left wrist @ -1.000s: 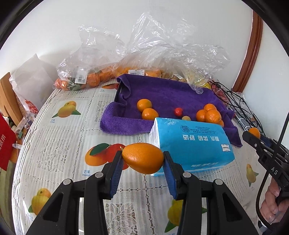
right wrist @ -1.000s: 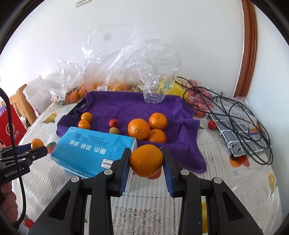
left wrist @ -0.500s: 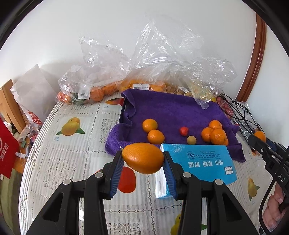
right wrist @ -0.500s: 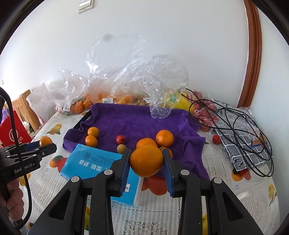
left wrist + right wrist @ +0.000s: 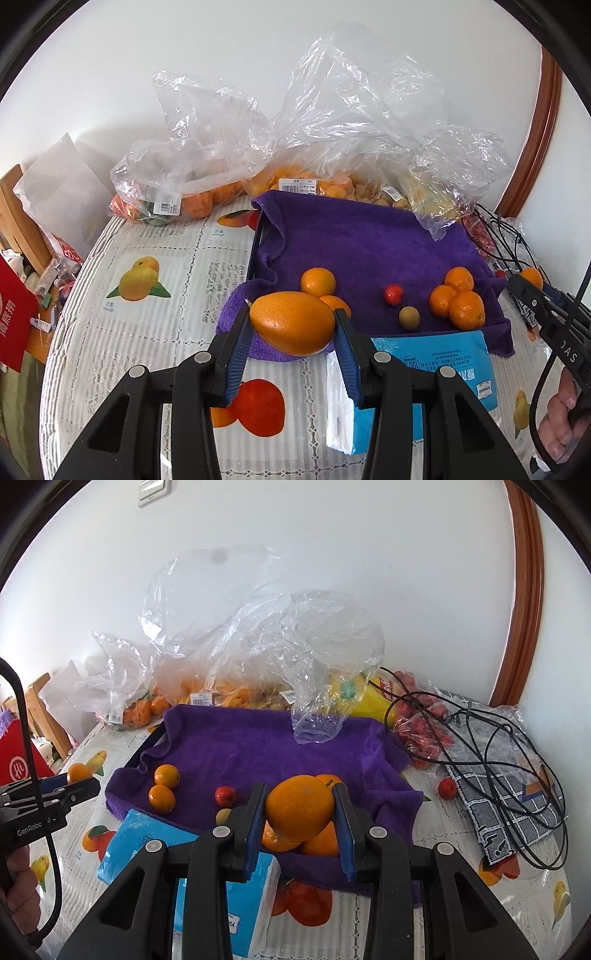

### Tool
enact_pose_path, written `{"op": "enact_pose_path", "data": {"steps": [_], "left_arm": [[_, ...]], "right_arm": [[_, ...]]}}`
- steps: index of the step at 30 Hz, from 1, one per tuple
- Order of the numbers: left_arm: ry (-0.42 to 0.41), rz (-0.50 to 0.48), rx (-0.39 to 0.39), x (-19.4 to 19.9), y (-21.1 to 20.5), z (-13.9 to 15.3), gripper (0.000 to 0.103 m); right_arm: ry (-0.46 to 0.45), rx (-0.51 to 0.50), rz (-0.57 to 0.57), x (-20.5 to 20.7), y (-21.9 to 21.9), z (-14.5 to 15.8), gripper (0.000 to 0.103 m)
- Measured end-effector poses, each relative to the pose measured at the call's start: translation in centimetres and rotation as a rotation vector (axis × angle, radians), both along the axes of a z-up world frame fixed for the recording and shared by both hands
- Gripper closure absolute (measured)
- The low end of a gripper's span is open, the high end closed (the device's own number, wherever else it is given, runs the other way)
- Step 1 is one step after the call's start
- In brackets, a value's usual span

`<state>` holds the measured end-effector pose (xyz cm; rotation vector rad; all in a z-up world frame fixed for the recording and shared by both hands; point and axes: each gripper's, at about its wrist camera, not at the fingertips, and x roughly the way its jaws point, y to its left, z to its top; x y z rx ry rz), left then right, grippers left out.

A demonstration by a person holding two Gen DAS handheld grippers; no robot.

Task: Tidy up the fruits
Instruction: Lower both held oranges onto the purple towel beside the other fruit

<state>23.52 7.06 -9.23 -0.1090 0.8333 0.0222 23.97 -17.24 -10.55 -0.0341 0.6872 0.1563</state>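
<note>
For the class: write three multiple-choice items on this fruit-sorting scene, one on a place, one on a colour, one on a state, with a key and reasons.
1. Where does the blue tissue pack lie?
A. on the purple towel's far side, by the bags
B. at the purple towel's near edge
C. inside a plastic bag

2. What colour is the towel under the loose fruit?
A. green
B. white
C. purple

3. What is the left gripper doing?
A. it is shut on an orange fruit
B. it is open and empty
C. it is shut on the tissue pack

Key: 1 B, the pack sits against the towel's near edge in both views. 2 C, the cloth is plainly purple. 3 A, an oval orange fruit sits pinched between the blue pads.
</note>
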Motion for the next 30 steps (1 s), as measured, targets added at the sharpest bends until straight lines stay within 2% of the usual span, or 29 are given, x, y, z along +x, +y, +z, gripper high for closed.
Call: {"op": "enact_pose_path", "data": {"steps": [6, 15, 30], "left_arm": [[0.011, 0.008, 0.005, 1.6, 0.5, -0.4, 0.062], [0.03, 0.034, -0.008, 3.5, 1.4, -1.0, 0.062], [0.058, -0.013, 0.004, 6.3, -1.1, -2.6, 0.061]], "right_arm": [[0.023, 0.001, 0.007, 1.7, 0.3, -1.2, 0.068], [0.025, 0.0, -0.001, 3.6, 0.0, -1.1, 0.068], [0.118, -0.005, 0.057, 6.9, 1.1, -4.3, 0.068]]}}
